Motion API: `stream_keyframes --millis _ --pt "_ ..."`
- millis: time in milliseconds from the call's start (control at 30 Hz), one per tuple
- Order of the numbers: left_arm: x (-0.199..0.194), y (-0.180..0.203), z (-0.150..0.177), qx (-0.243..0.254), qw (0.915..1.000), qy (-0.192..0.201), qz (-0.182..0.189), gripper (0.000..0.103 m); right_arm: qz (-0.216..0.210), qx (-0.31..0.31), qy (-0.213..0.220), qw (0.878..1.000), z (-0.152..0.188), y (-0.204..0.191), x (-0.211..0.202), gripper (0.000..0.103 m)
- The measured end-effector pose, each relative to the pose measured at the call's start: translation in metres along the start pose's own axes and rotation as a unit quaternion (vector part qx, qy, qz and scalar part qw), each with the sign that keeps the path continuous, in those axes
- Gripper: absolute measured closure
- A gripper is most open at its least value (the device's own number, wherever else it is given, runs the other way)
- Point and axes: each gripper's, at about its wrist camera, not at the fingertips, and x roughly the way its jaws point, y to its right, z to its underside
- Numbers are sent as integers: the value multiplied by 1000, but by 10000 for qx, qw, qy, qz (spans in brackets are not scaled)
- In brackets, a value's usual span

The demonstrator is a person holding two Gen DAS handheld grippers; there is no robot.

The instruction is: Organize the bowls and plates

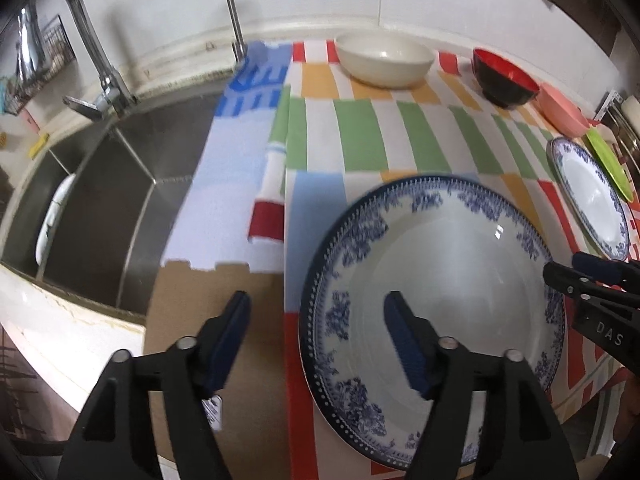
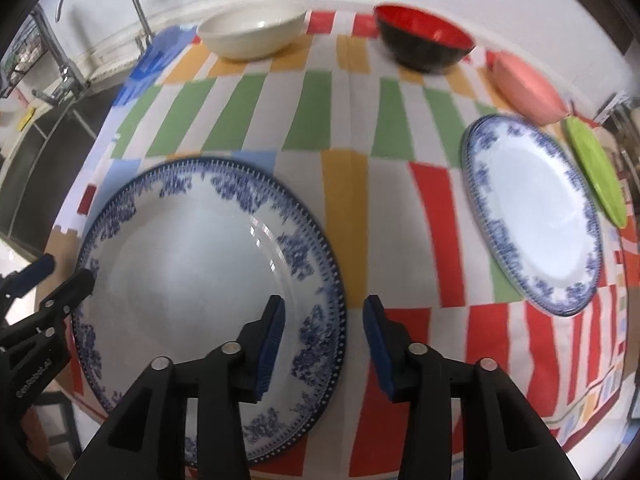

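Now big blue-patterned plate (image 2: 208,292) lies flat on striped cloth (image 2: 344,184) near sink (image 1: 100,184). Left gripper (image 1: 318,340) wide, right gripper (image 2: 324,336) half open, both straddling rim, holding nothing. Likely heavy, glazed-slippery, breakable: grip rim at opposite edges.

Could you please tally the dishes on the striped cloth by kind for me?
Plates: 3 (large blue-patterned plate, smaller blue-patterned plate, green plate)
Bowls: 3 (cream bowl, red-and-black bowl, pink bowl)
Total: 6
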Motion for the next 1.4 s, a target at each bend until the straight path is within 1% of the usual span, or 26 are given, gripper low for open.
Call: stream_keyframes --millis 133,200,267,467,567,700,867,1033,1133,1400 --pt "-10 6 -9 212 9995 209 114 23 123 72 423 9990 0 5 -19 52" --pt "-16 11 -14 328 9988 339 147 19 152 188 608 9979 0 10 -28 51" --pt "-21 15 -19 421 9980 454 130 16 269 261 784 9962 -1 15 -35 51" --pt "-35 38 -30 721 9944 757 136 11 427 227 971 9941 -2 35 -48 51" --pt "-42 55 -35 903 9919 886 124 8 389 348 1067 9929 -4 50 -55 51" --pt "-51 78 -42 1016 9889 1077 137 8 360 419 1151 9918 -5 71 -63 51" --pt "-58 109 -55 936 9878 1223 214 8 318 477 1157 9916 -9 101 -65 51" --pt "-61 138 -65 918 9867 1317 241 8 516 523 1233 9896 -15 134 -68 51" --pt "-62 157 -70 939 9855 1381 303 8 506 601 1284 9886 -18 155 -71 51" --pt "-58 207 -89 1012 9840 1391 468 8 566 873 1298 9861 -25 210 -67 51"
